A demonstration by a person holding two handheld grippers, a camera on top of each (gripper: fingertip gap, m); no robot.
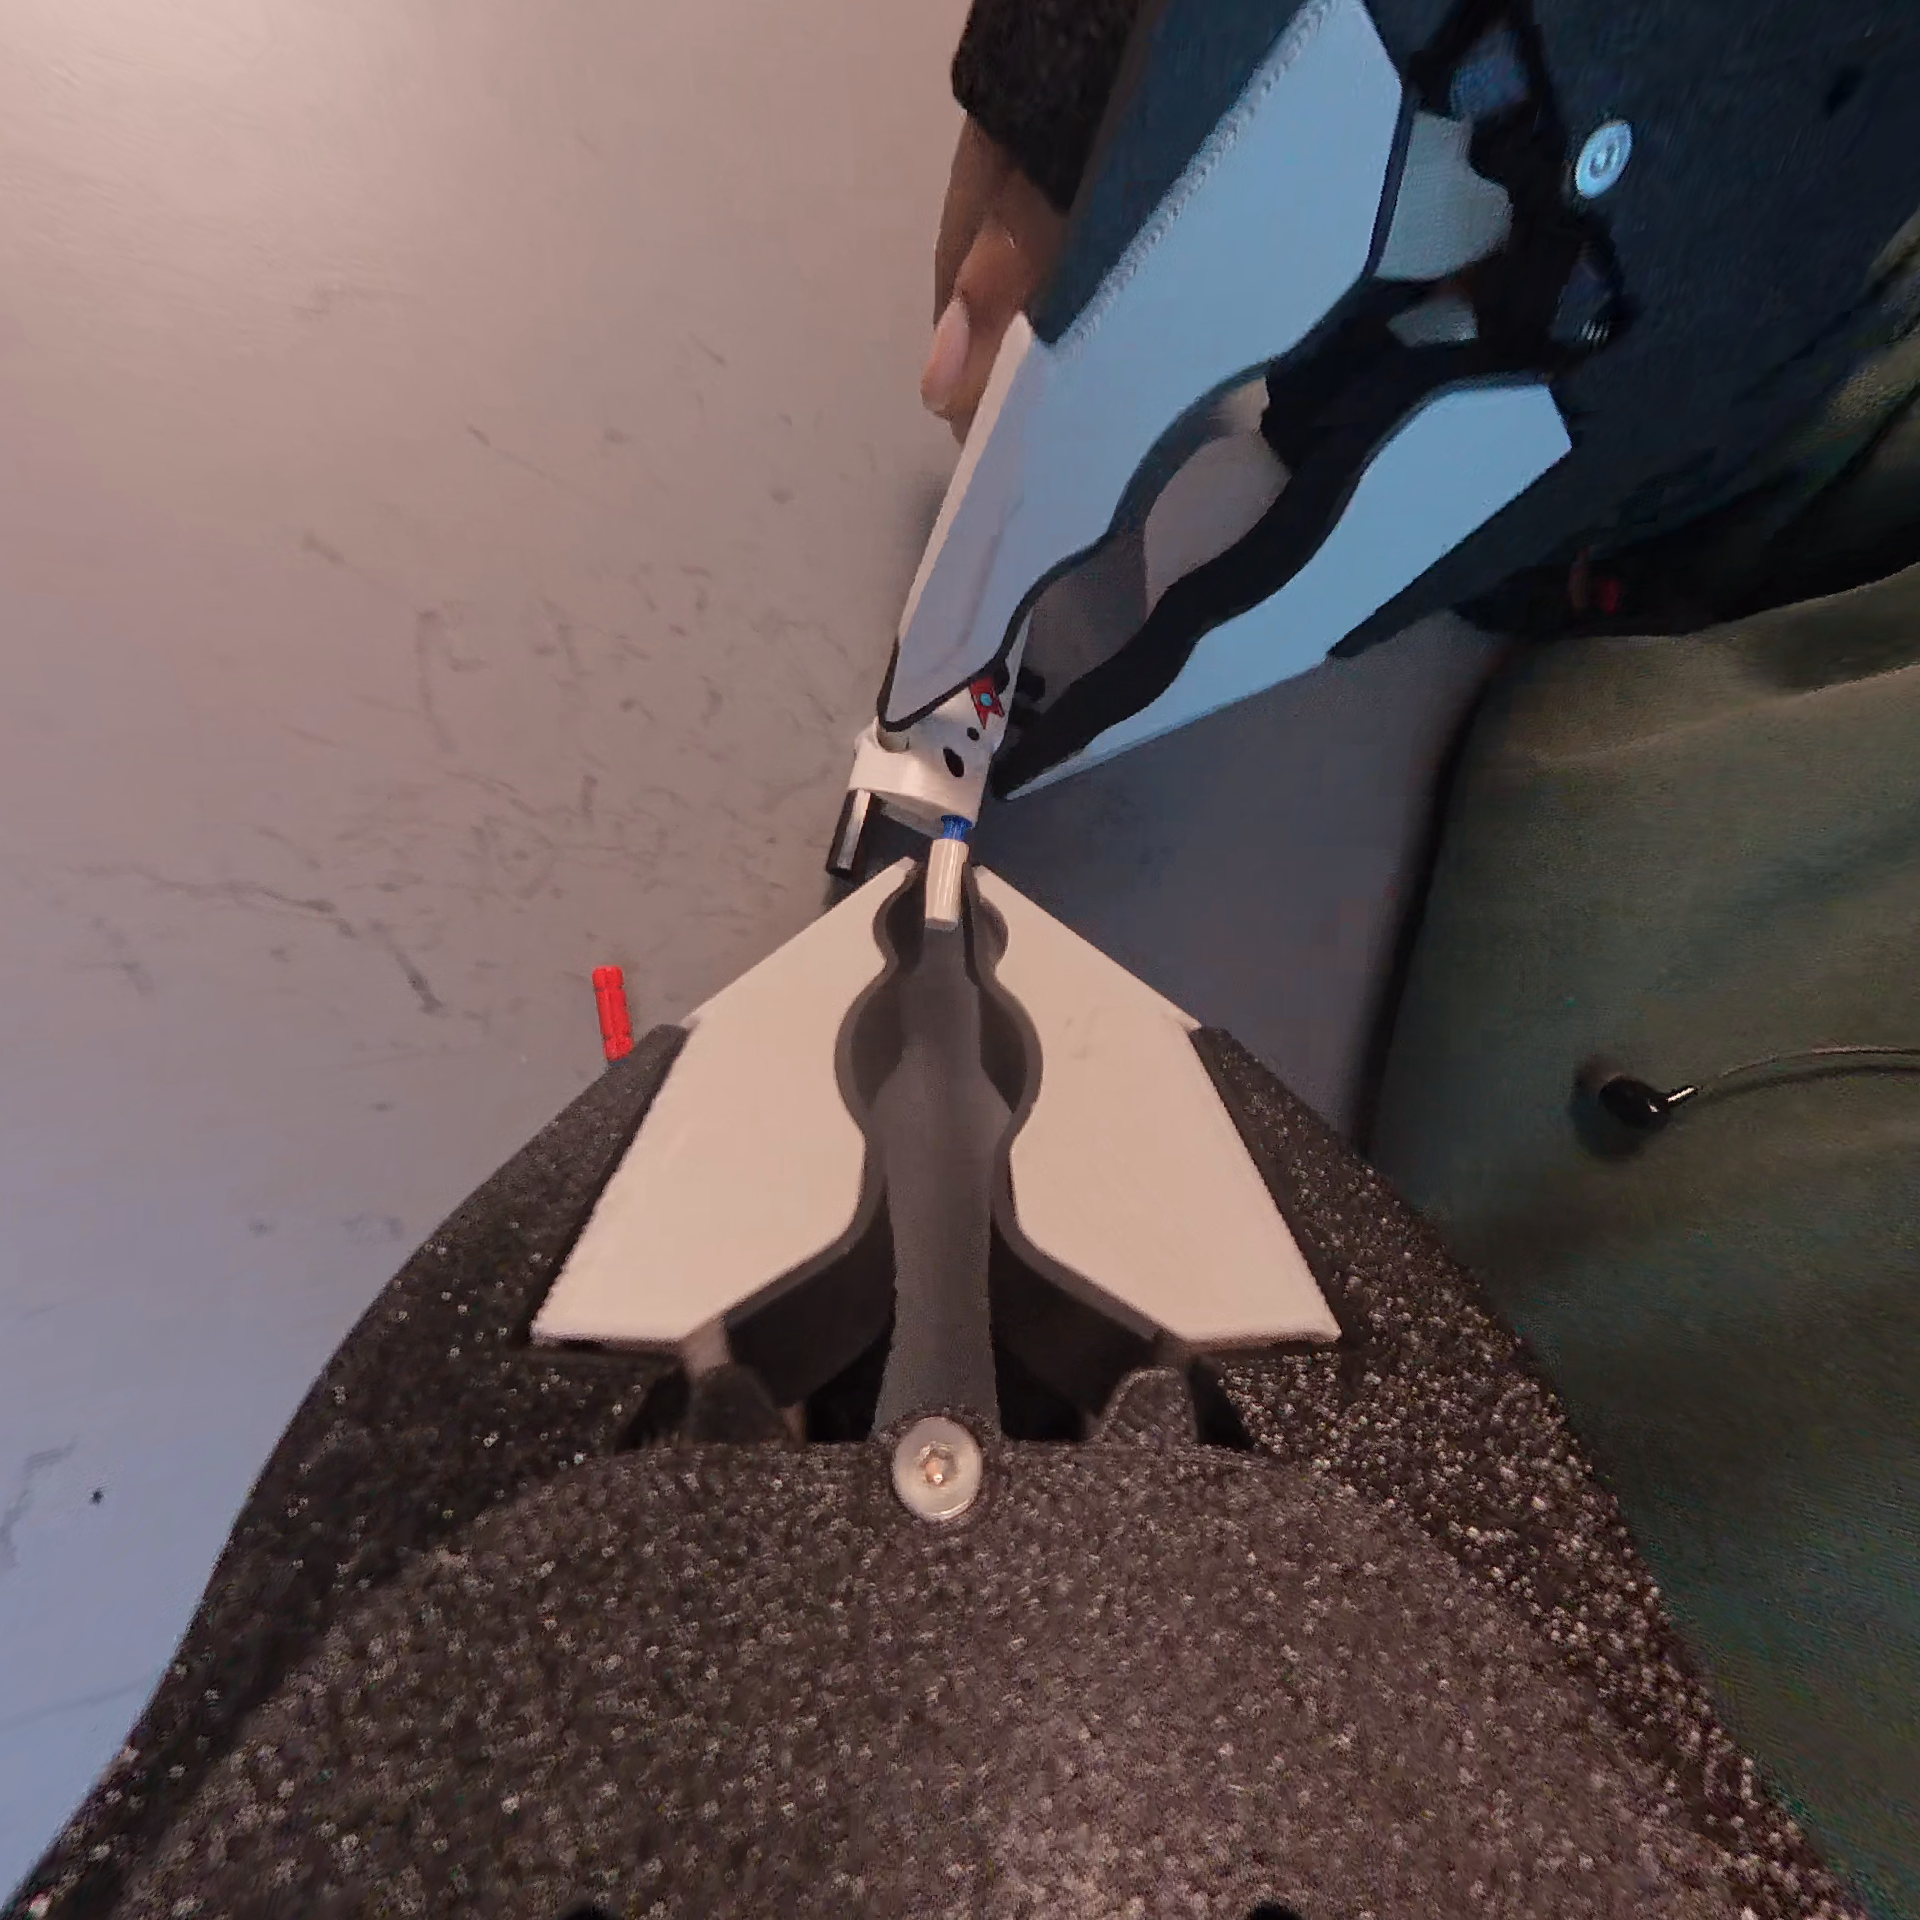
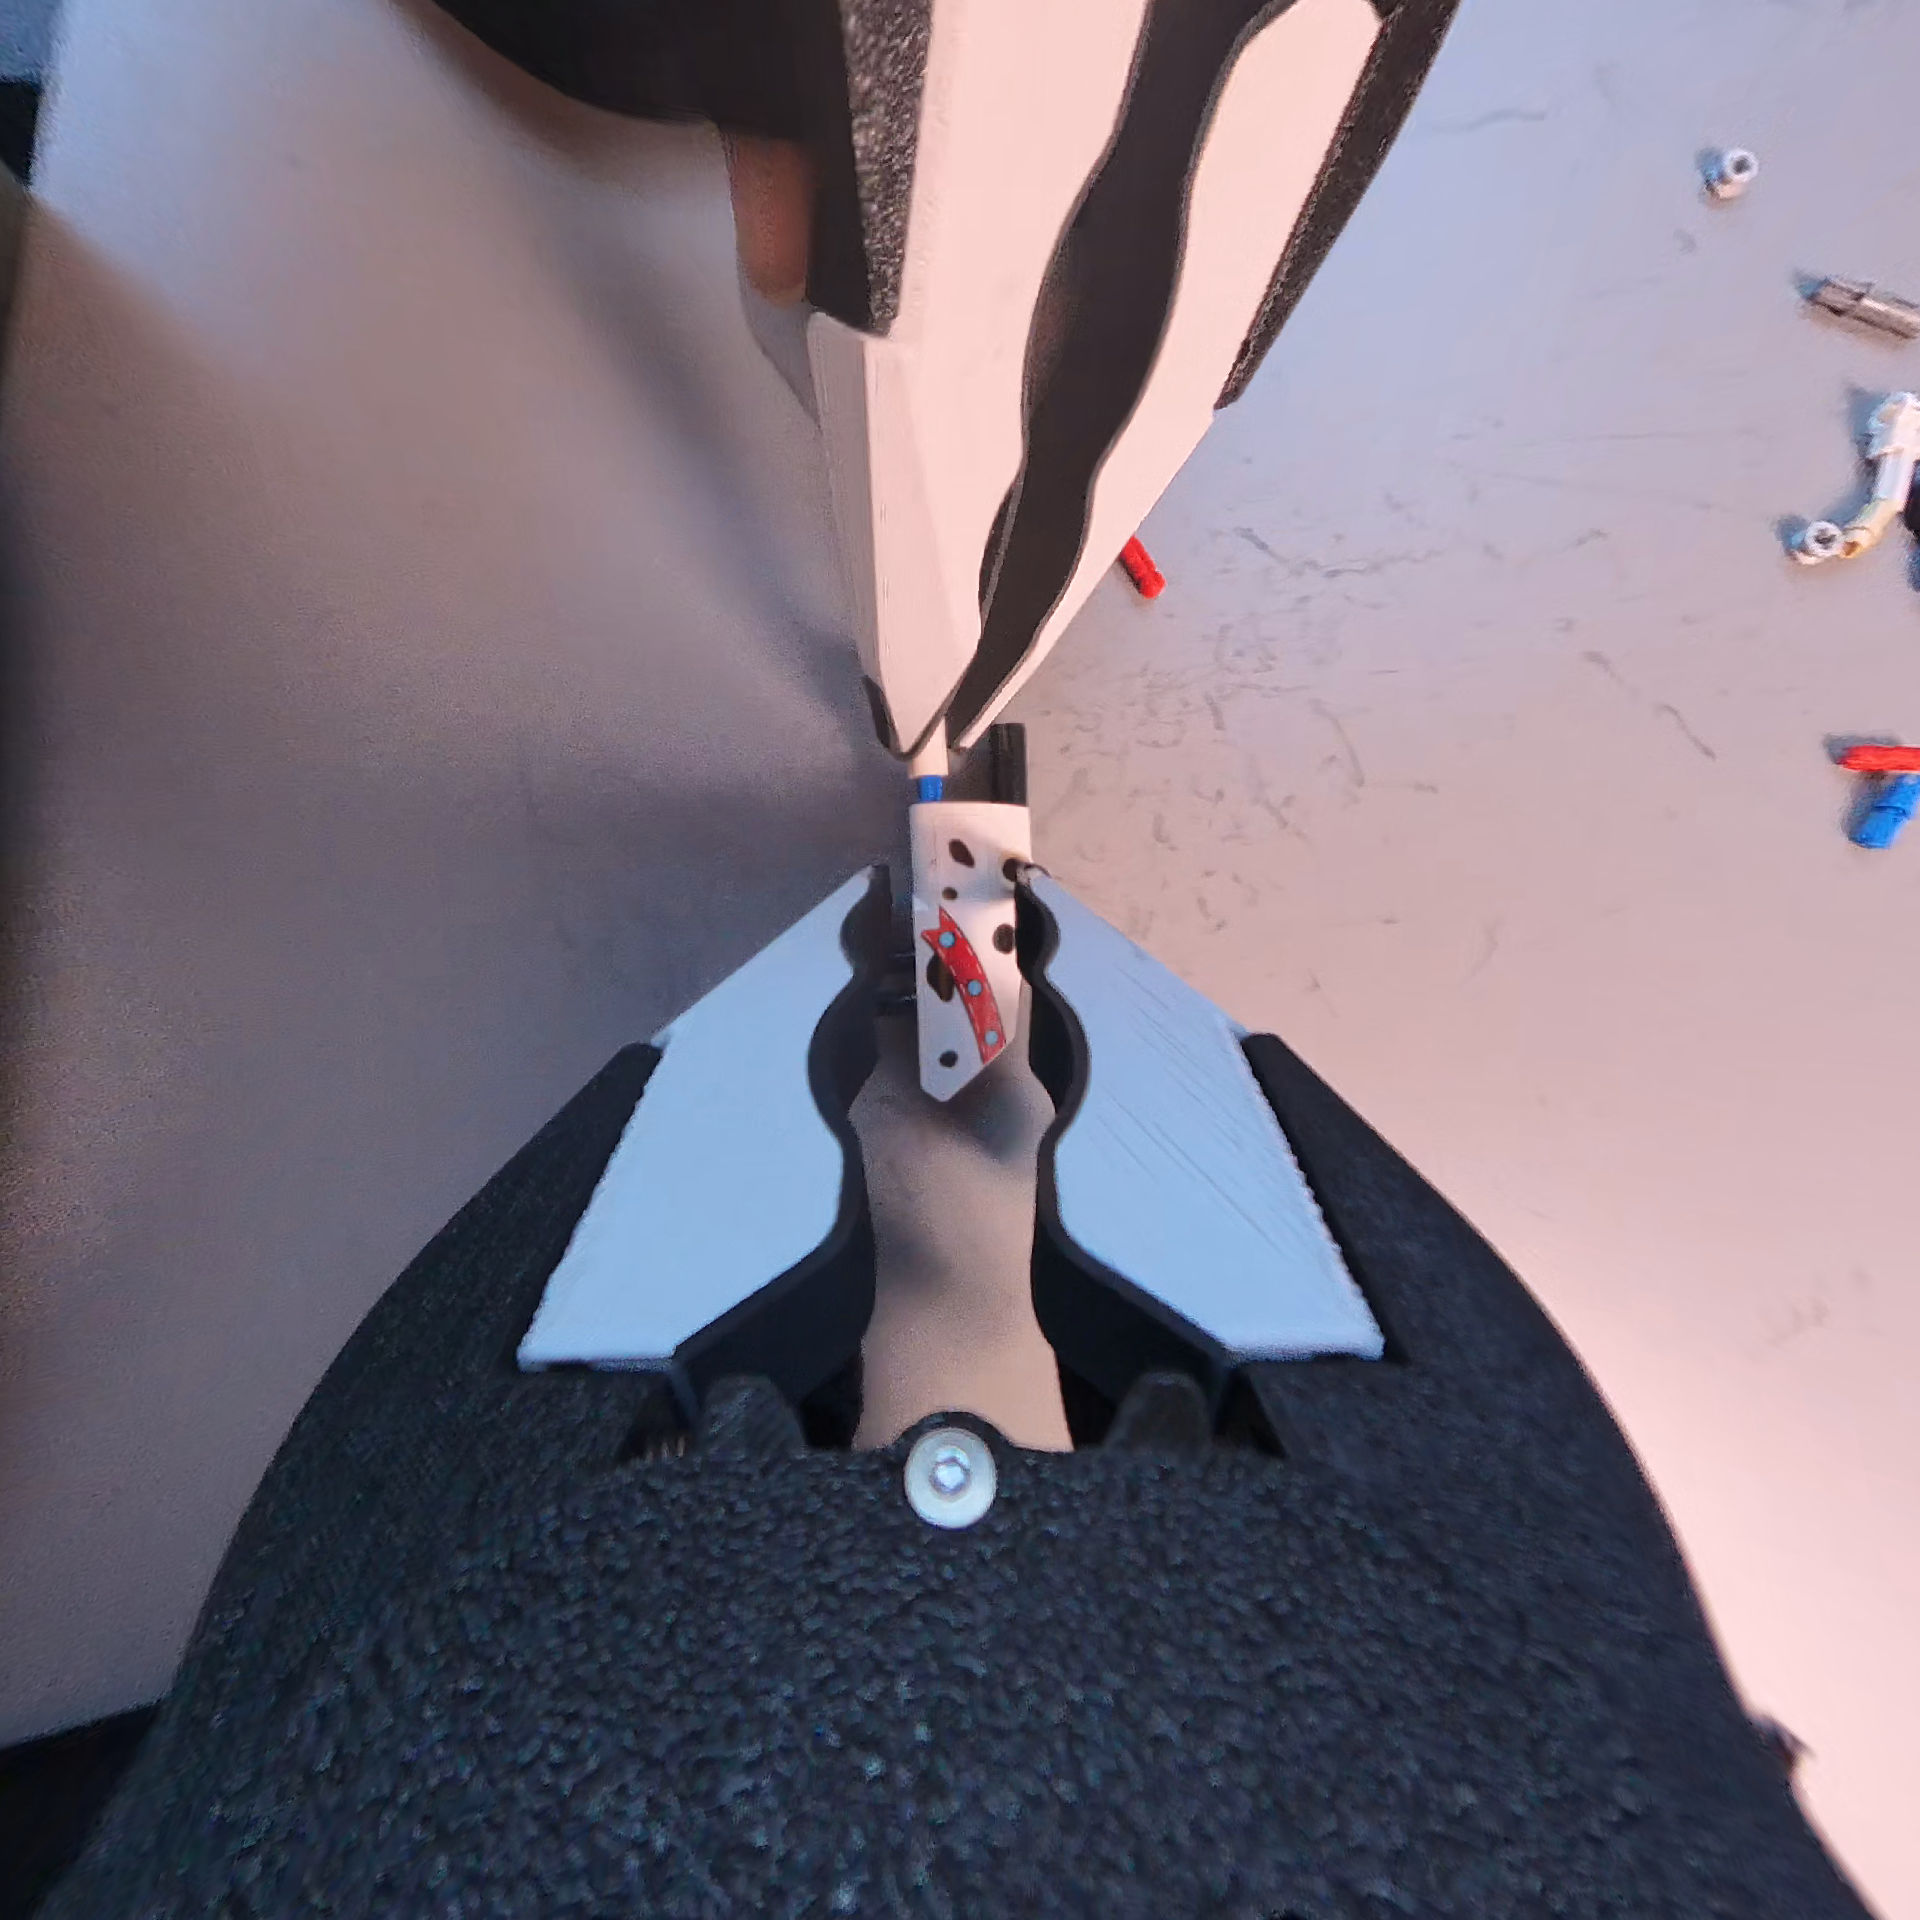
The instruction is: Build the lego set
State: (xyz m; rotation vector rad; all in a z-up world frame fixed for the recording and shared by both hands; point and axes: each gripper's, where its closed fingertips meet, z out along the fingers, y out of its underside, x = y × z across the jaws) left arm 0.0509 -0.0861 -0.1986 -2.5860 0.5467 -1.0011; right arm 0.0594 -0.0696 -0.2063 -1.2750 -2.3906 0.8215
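Joining a pin to the spotted panel, tip to tip

Pinching a small grey connector (image 1: 945, 883) at their very tips, the left tongs (image 1: 940, 899) are closed on it, with its blue pin end (image 1: 954, 828) pointing away toward the other tool. Just beyond that pin, the right tongs (image 2: 951, 935) are clamped on a white printed panel (image 2: 961, 956), spotted black with a red band, which carries a black piece (image 2: 1003, 764) on its far end. In the right wrist view the panel stands between the fingers and reaches past the tips, where the blue pin meets its edge; whether the pin has seated at all is too small to tell. Both tools are raised above the tabletop (image 1: 364, 520).

The risk I judge greatest is misalignment. Each part is held by a thin sliver at the tips, so any sideways push could pivot the connector between the fingers or twist the panel. Too hard a push on a crooked pin would likely spring one part free.

Farther out, a red pin (image 1: 610, 1013) lies to the left of the left tongs, and loose pieces lie well to the right beyond the right tongs: a grey bush (image 2: 1727, 171), a white jointed assembly (image 2: 1870, 488) and a red-and-blue pair (image 2: 1881, 790). A dropped part could roll in among these or off the edge
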